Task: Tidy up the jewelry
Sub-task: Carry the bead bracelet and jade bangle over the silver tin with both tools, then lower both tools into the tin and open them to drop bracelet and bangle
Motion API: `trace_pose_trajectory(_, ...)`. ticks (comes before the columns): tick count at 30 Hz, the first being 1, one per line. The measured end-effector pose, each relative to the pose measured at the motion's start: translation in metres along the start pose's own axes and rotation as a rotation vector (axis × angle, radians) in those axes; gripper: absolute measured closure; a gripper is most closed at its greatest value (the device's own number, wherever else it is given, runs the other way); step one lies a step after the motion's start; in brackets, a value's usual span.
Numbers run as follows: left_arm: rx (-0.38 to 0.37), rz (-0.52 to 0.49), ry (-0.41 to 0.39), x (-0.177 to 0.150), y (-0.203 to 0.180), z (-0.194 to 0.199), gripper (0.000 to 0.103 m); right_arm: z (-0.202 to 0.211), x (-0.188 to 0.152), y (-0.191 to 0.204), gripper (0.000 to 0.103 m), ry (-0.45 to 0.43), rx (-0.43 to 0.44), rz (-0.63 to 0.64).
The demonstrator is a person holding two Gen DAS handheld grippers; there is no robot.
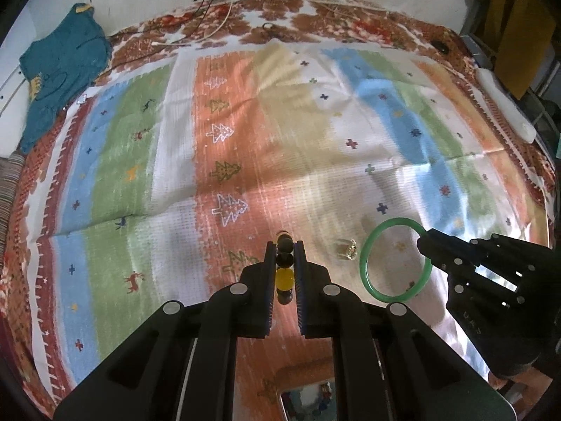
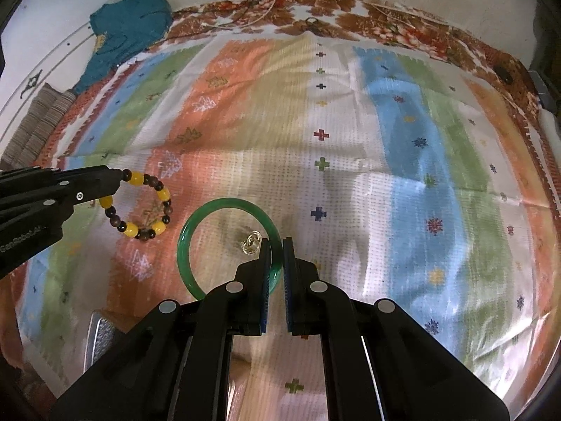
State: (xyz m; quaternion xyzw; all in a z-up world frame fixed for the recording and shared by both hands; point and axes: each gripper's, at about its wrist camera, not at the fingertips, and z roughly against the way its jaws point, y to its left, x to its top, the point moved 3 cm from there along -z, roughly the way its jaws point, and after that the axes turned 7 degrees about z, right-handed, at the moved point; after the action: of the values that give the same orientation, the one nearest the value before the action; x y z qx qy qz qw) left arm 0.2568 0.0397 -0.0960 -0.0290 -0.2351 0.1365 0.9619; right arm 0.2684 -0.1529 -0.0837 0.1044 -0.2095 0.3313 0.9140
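Note:
My left gripper (image 1: 284,245) is shut on a bracelet of yellow and dark brown beads (image 1: 284,278), seen edge-on between its pads and lifted off the striped cloth (image 1: 245,122). In the right wrist view that bracelet (image 2: 130,229) hangs as a full loop from the left gripper (image 2: 117,182) at the left. My right gripper (image 2: 277,245) is shut on the rim of a green bangle (image 2: 228,202), also raised. The left wrist view shows the bangle (image 1: 363,262) held by the right gripper (image 1: 424,238). A small gold ring (image 2: 252,242) lies on the cloth, between the two grippers.
A teal garment (image 1: 59,70) lies at the far left corner, with thin cables (image 1: 210,17) along the back edge. A white object (image 1: 505,105) rests at the right edge. The corner of an open box (image 1: 308,400) shows under the grippers, near the front.

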Motion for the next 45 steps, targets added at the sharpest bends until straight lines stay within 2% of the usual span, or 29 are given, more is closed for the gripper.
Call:
trace_pose_trajectory(10,-0.06,-0.011,-0.065,-0.015,-0.009,0.049,0.094,0.035,-0.013,0.008,0.095,-0.057,-0.006,0.007)
trace_pose_trajectory(27,-0.132,-0.027,-0.11,-0.052,-0.02,0.093,0.094,0.059,-0.035,0.018,0.095,-0.085,-0.003,0.027)
trace_pose_trajectory(45,-0.134,-0.051,-0.147,-0.08,-0.022,0.117,0.094,0.081,-0.059,0.035,0.095,-0.104,0.008,0.068)
